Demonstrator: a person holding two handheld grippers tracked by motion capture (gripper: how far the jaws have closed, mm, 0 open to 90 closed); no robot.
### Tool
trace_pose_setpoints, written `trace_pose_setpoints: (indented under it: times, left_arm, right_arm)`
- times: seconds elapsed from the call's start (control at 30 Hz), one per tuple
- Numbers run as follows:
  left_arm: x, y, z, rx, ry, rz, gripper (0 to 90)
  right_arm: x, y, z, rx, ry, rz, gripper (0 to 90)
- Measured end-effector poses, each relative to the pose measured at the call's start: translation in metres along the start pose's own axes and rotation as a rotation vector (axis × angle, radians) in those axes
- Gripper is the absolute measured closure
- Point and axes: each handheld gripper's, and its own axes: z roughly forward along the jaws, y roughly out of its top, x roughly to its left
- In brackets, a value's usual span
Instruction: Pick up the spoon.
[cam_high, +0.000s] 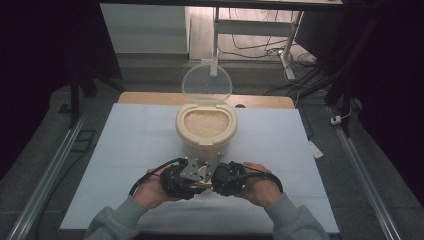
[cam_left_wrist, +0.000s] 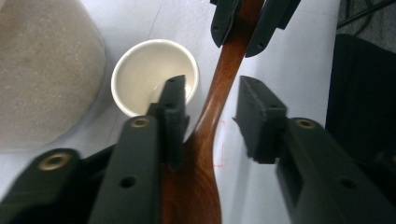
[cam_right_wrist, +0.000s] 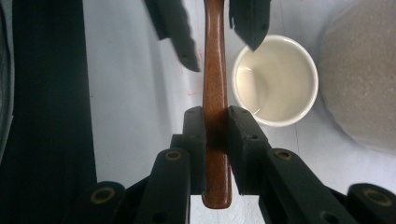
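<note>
At the near edge of the pale table sheet (cam_high: 125, 150), the person's two hands meet, each with a black tool, and a brown wooden handle (cam_high: 202, 185) runs level between them. The left gripper (cam_left_wrist: 210, 112), on the left in the high view, has its jaws spread around the wide end of that handle: one pad touches the wood's side, the other stands apart from it, so nothing is pinched there. Just beside this jaw, on the sheet, sits a small white cup (cam_left_wrist: 140, 74), its inside pale and bare. The right gripper (cam_right_wrist: 216, 135), to the right of the left one, has its jaws pressed together on the narrow end of the wooden handle, both pads flat against the wood, the tip sticking out behind them. Farther off, at the middle of the table, stands a cream container (cam_high: 206, 131) filled with rice, its clear lid (cam_high: 206, 85) tilted up at the far side.
</note>
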Motion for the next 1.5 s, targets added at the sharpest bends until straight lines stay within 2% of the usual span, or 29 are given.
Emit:
trace_pose_setpoints:
  times: [0.07,0.23,0.33,0.37,0.4,0.43,0.57,0.63,0.67,0.7,0.73,0.77,0.8,0.93,0.97,1.03,1.07,1.1,1.27,1.3,1.33,1.37,1.43,1.47,1.5]
  left_arm:
    - [-0.002,-0.001,0.002,0.001,-0.004,-0.008,65.4]
    - [-0.003,-0.002,0.005,0.022,0.011,0.021,70.8]
    - [-0.005,-0.004,0.008,0.023,-0.011,0.025,74.3]
    - [0.001,-0.003,0.004,0.1,-0.015,0.123,75.6]
    - [0.0,-0.004,0.004,0.094,-0.025,0.117,77.3]
    - [-0.001,-0.004,0.005,0.101,-0.04,0.13,78.9]
    - [0.001,-0.005,0.004,0.09,-0.029,0.113,80.6]
    - [0.002,-0.006,0.003,0.077,-0.015,0.099,80.6]
    - [0.003,-0.007,0.002,0.068,-0.012,0.094,80.6]
    - [0.003,-0.007,0.002,0.068,-0.012,0.094,80.6]
    - [0.004,-0.007,0.0,0.058,0.002,0.087,80.6]
    - [0.004,-0.008,0.0,0.055,0.007,0.082,80.6]
    - [0.004,-0.008,0.0,0.05,0.011,0.074,80.6]
    - [0.005,-0.009,-0.001,0.035,0.033,0.047,80.6]
    - [0.006,-0.01,-0.002,0.032,0.037,0.042,80.6]
    - [0.006,-0.01,-0.002,0.031,0.04,0.039,80.6]
    - [0.006,-0.01,-0.002,0.028,0.049,0.036,80.6]
    - [0.005,-0.01,-0.002,0.015,0.056,0.025,80.6]
    - [0.004,-0.009,-0.002,-0.012,0.082,0.013,80.6]
    - [0.003,-0.008,-0.002,-0.017,0.085,0.009,80.6]
    - [0.003,-0.008,-0.002,-0.017,0.085,0.009,80.6]
    - [0.003,-0.008,-0.002,-0.027,0.094,0.005,80.6]
    - [0.002,-0.008,-0.002,-0.034,0.098,0.0,80.6]
    - [0.002,-0.007,-0.002,-0.047,0.108,-0.006,80.6]
    - [0.002,-0.006,-0.002,-0.053,0.112,-0.009,80.6]
  right_arm:
    - [0.001,0.001,-0.001,-0.004,-0.004,-0.01,77.1]
    - [0.004,0.004,-0.002,-0.002,-0.008,-0.035,77.0]
    - [0.004,0.006,-0.002,-0.012,-0.006,-0.072,76.9]
    - [0.004,0.006,-0.002,-0.017,-0.002,-0.076,76.7]
    - [0.005,0.006,-0.002,-0.019,-0.004,-0.088,76.2]
    - [0.005,0.007,-0.002,-0.017,-0.01,-0.095,75.5]
    - [0.003,0.005,-0.005,-0.062,-0.007,-0.068,74.0]
    - [0.001,0.002,-0.008,-0.102,-0.027,-0.022,67.0]
    - [0.0,0.0,-0.009,-0.138,-0.015,0.001,64.5]
    - [0.0,0.0,-0.009,-0.138,-0.015,0.001,64.5]
    - [-0.002,-0.007,-0.015,-0.23,-0.049,0.071,59.0]
    - [-0.004,-0.01,-0.017,-0.252,-0.055,0.082,57.2]
    - [-0.005,-0.013,-0.02,-0.289,-0.075,0.118,55.3]
    - [-0.003,-0.031,-0.025,-0.435,-0.139,0.272,46.6]
    - [-0.003,-0.038,-0.026,-0.492,-0.146,0.323,46.1]
    - [-0.001,-0.048,-0.027,-0.552,-0.163,0.396,44.5]
    - [-0.001,-0.048,-0.027,-0.552,-0.163,0.396,44.5]
    - [0.003,-0.06,-0.027,-0.602,-0.2,0.466,42.7]
    - [0.011,-0.08,-0.023,-0.667,-0.259,0.606,41.3]
    - [0.013,-0.082,-0.021,-0.682,-0.257,0.626,41.3]
    - [0.013,-0.082,-0.021,-0.682,-0.257,0.626,41.3]
    - [0.016,-0.088,-0.017,-0.712,-0.268,0.671,41.4]
    - [0.017,-0.09,-0.016,-0.727,-0.263,0.686,41.3]
    - [0.019,-0.093,-0.012,-0.753,-0.261,0.723,41.4]
    - [0.02,-0.094,-0.01,-0.755,-0.262,0.73,41.8]
